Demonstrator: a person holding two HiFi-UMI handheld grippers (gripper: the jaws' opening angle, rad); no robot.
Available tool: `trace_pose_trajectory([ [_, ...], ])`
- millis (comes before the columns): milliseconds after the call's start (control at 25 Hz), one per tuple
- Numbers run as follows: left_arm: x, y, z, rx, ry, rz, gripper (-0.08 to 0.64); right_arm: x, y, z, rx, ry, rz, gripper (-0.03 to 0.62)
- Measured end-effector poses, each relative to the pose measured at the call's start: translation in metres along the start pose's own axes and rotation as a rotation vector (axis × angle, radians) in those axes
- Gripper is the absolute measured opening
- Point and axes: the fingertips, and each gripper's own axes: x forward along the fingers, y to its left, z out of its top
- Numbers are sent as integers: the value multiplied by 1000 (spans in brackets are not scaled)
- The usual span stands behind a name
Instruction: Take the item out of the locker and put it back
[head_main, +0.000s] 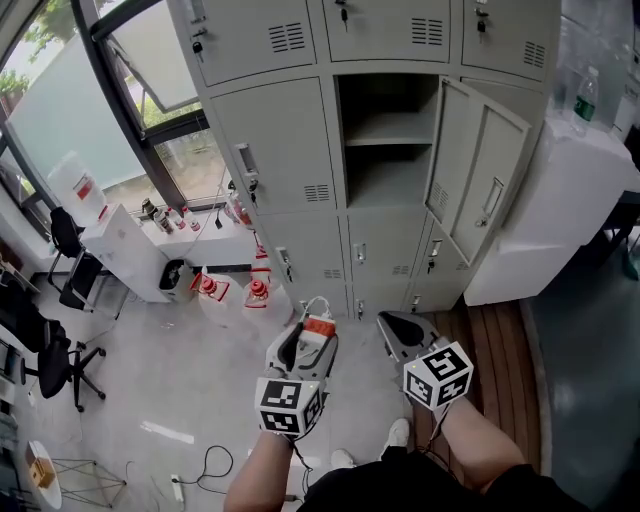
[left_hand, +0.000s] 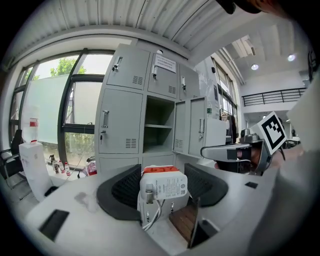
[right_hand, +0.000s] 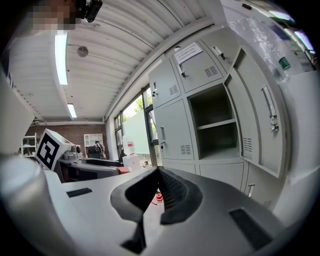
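Now the left gripper's (head_main: 308, 338) fingers are clamped on the white charger (left_hand: 165, 185), held low and well apart from the open locker (head_main: 388, 128). The right gripper's (right_hand: 159, 187) fingers are pressed together on nothing. I think the charger's loose cable (left_hand: 152, 217) could snag the shelf edge going in and twist it free

Head downward, gripper views roughly toward locker (head_main: 285, 140)
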Motion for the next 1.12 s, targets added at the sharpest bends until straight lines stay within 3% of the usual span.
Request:
trace_pose_trajectory([
  [600,-34,-1,-16,10,9,-53,278,-19,30,-13,19,-12,-60,51],
  [1120,-22,-19,-7,30,9,-75,278,-31,14,-10,24,-19,-75,51],
])
